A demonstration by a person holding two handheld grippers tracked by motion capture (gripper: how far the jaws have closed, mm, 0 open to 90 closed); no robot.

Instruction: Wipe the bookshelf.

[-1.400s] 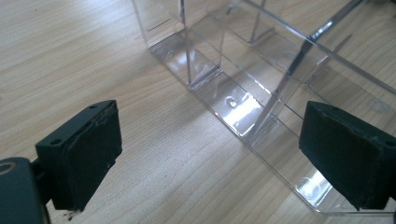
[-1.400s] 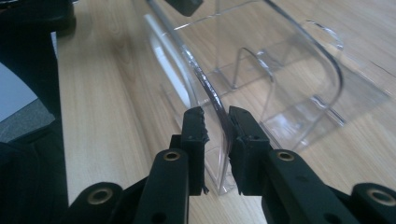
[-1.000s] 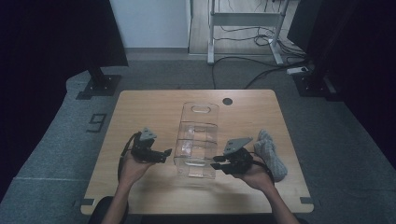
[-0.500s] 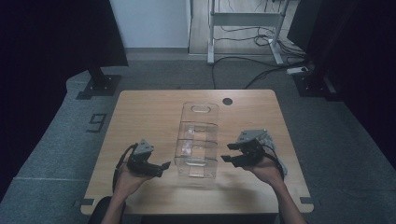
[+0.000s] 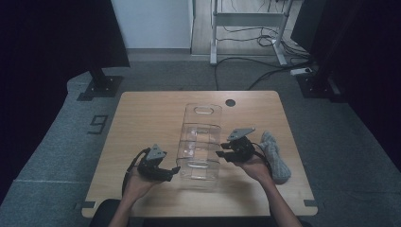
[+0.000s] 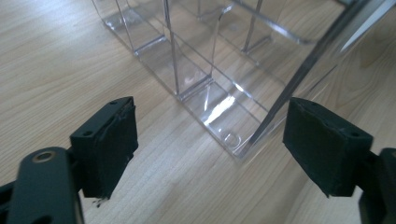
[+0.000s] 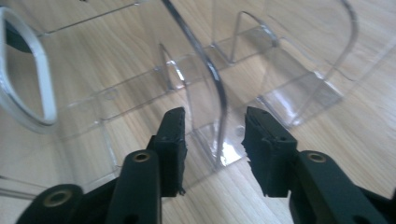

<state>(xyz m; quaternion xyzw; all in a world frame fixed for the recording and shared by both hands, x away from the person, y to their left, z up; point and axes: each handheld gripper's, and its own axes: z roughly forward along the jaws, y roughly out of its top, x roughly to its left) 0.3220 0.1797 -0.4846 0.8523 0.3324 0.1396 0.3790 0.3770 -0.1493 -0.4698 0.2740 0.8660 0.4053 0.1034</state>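
Note:
A clear acrylic organizer [image 5: 202, 137] with several compartments lies lengthwise in the middle of the wooden table [image 5: 142, 118]. My left gripper [image 5: 171, 171] sits at its near left corner. In the left gripper view the jaws [image 6: 210, 144] stand wide apart and have just been closing, with the organizer's corner [image 6: 243, 147] ahead between them, untouched. My right gripper [image 5: 221, 154] is at the organizer's right side. Its jaws [image 7: 212, 135] straddle a thin clear wall [image 7: 217, 98] and have just been closing; a gap shows on each side of the wall.
A grey knitted cloth [image 5: 275, 156] lies on the table right of my right hand. A small black round spot [image 5: 230, 102] sits near the far edge. Beyond the table are a metal desk frame [image 5: 246, 28], floor cables and dark stands.
My left hand has drawn toward the table's near edge, to the organizer's near corner. My right hand swung out to the right, then came back to the organizer's right wall.

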